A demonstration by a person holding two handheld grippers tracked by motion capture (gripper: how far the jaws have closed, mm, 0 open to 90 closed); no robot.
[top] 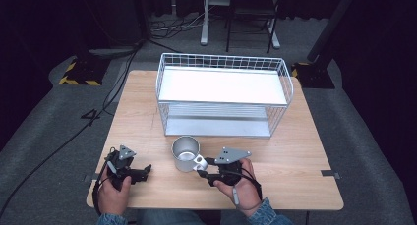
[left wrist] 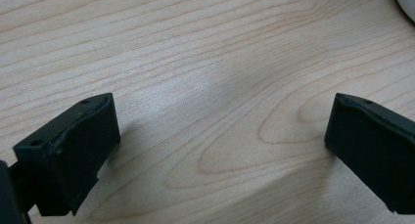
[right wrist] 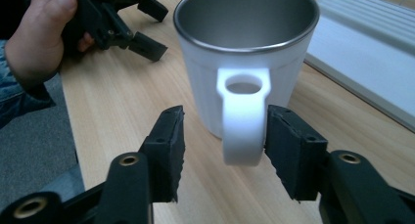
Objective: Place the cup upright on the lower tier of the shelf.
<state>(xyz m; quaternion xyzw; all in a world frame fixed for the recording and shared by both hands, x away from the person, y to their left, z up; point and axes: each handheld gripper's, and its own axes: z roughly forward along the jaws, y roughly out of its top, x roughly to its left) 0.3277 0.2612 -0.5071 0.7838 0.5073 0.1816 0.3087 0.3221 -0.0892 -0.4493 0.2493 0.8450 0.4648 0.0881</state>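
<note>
A white mug [top: 186,154] with a steel inside stands upright on the wooden table [top: 295,156], front of centre. Its handle [right wrist: 243,121] points toward my right gripper [top: 202,167], which is open with one jaw on each side of that handle. In the right gripper view the right jaw sits close against the handle and the left jaw stands a gap away. My left gripper [top: 146,170] rests low over the table at the front left, open, with bare wood between its jaws [left wrist: 220,131].
A white wire two-level rack [top: 221,58] takes up the back half of the table, its open front facing the mug. The rack's lower shelf [right wrist: 372,43] lies just beyond the mug. Cables run across the floor at the left.
</note>
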